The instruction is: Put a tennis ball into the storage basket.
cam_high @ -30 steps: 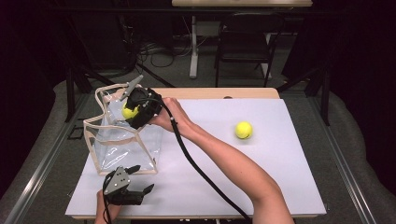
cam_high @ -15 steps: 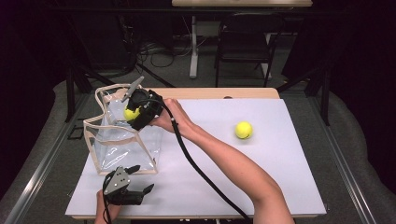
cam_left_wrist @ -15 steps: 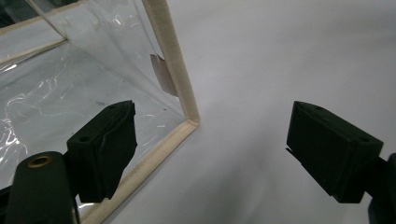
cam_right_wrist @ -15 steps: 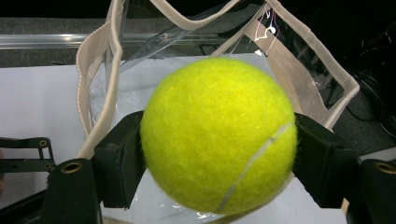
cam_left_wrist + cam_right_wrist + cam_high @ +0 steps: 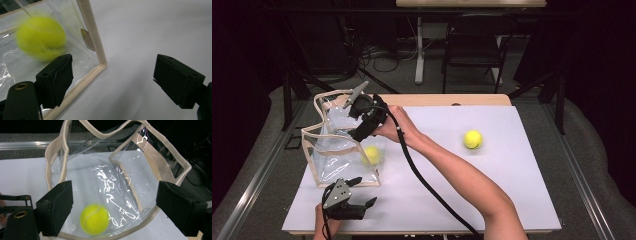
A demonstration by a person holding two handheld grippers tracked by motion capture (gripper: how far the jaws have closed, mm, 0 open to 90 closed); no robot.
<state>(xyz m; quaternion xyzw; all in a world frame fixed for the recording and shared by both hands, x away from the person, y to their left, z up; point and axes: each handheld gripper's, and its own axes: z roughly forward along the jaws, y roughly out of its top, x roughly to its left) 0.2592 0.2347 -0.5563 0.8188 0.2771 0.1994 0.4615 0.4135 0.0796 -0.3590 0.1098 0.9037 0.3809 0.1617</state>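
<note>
Fuzzy round tennis ball [image 5: 94, 219] inside clear, crinkly plastic bag [image 5: 337, 155] w/ beige trim; right hand-held gripper [image 5: 367, 120] wide, empty.

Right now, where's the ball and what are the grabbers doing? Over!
Right gripper open above the clear bag. Left gripper open, beside the bag. One tennis ball inside the bag, second ball loose on the table. Nothing blocking.
</note>
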